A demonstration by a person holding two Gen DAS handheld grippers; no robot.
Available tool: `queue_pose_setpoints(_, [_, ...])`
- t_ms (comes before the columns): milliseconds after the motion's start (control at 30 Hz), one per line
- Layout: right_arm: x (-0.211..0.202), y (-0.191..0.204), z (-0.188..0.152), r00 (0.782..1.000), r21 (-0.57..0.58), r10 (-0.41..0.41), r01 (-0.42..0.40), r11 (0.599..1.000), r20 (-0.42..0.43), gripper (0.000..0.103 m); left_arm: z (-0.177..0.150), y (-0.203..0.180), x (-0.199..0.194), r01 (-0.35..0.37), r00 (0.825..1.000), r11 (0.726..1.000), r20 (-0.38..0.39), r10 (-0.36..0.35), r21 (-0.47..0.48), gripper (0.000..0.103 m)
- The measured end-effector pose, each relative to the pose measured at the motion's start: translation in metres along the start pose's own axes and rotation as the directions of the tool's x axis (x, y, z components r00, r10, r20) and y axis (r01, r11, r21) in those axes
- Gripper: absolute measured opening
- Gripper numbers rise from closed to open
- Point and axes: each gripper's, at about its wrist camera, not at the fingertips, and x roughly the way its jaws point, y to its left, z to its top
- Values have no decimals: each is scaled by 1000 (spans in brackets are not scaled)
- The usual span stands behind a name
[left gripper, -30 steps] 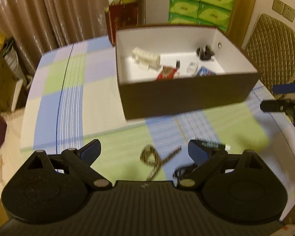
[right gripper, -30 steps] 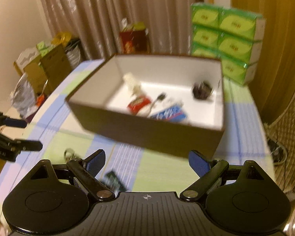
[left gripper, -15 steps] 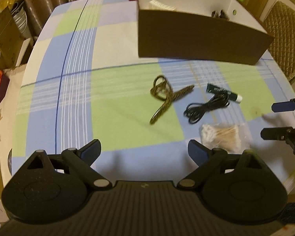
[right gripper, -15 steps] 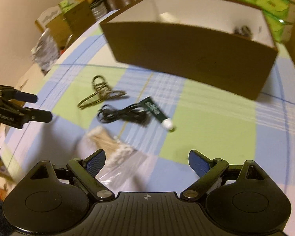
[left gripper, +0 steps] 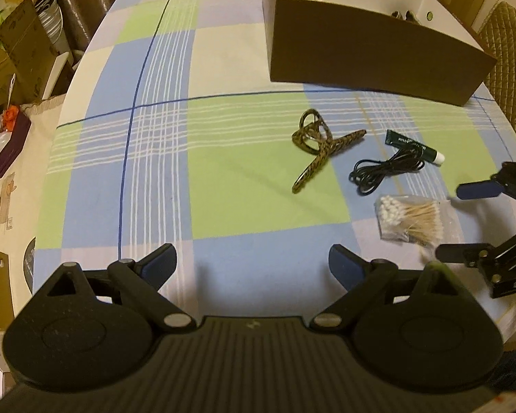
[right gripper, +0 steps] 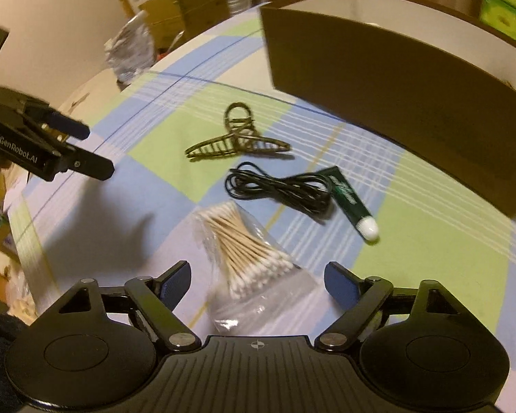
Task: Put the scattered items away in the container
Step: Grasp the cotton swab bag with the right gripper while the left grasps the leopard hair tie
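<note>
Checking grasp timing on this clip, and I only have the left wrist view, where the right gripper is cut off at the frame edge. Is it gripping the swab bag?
Observer: No. In the right wrist view the bag of cotton swabs lies between the pads of the right gripper. The jaws have just been closing, but the pads stand clear of the bag.
Operator: Which end of the bag faces it?
Observer: The clear end with no swabs in it reaches back between the fingers.
Operator: How does my own gripper look from there?
Observer: The left gripper hangs open and empty above the tablecloth, apart from the hair claw.
</note>
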Motion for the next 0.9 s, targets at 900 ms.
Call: queue_pose_setpoints(900, [-22, -52, -31, 986, 246, -155, 164, 955, -55, 41, 30, -37, 25, 36, 991, 969, 114, -65, 244, 84])
